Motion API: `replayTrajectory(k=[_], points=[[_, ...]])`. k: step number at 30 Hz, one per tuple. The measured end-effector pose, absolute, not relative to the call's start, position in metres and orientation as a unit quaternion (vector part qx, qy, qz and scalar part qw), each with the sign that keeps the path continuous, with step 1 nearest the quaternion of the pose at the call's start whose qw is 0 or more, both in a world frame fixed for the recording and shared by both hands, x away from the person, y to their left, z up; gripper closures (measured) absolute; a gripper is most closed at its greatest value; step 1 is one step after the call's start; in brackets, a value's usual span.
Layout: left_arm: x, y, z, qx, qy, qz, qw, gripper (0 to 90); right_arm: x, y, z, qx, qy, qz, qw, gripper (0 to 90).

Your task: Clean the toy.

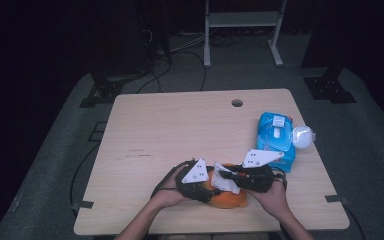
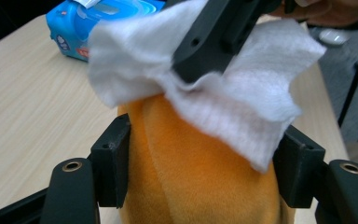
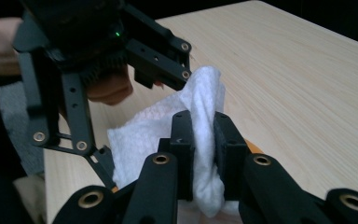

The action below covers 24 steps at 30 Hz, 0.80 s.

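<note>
Low in the frame, the left gripper point(image 1: 211, 192) is holding the orange plush toy point(image 2: 196, 163) in its jaws while the right gripper point(image 1: 223, 174), jaws pinching the white wipe point(image 3: 205, 140), should be wiping with light strokes.

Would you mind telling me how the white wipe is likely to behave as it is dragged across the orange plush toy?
The white wipe probably stays floppy: it bunches where the right gripper pinches it and drapes over the orange plush toy. It looks thin and light, so it may fold or snag on the fuzzy surface rather than slide.
</note>
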<state>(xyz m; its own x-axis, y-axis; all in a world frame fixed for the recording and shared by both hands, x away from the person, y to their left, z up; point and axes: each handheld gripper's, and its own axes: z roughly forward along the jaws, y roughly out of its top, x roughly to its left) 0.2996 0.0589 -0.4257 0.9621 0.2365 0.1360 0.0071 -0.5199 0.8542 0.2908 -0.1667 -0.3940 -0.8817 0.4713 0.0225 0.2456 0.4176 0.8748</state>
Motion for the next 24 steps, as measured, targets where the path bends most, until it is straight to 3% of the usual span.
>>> replayTrajectory(k=[3, 8, 13, 15, 20, 24], points=[[0.303, 0.062, -0.428, 0.862, 0.087, 0.102, 0.488, 29.8, 0.297, -0.176, -0.398, 0.236, 0.833, 0.488, 0.111, 79.5], [0.312, 0.067, -0.430, 0.844, 0.129, 0.054, 0.518, 14.6, 0.303, -0.194, -0.408, 0.265, 0.836, 0.469, 0.109, 79.5], [0.323, 0.077, -0.427, 0.824, 0.197, 0.016, 0.530, 11.9, 0.298, -0.193, -0.409, 0.259, 0.840, 0.464, 0.113, 79.5], [0.326, 0.078, -0.433, 0.829, 0.199, -0.021, 0.522, 19.1, 0.297, -0.190, -0.408, 0.254, 0.841, 0.462, 0.117, 79.4], [0.316, 0.072, -0.427, 0.840, 0.163, 0.024, 0.517, 38.0, 0.293, -0.180, -0.400, 0.242, 0.841, 0.469, 0.118, 79.4], [0.307, 0.066, -0.423, 0.848, 0.120, 0.044, 0.515, 38.0, 0.286, -0.161, -0.393, 0.208, 0.844, 0.482, 0.110, 79.4]])
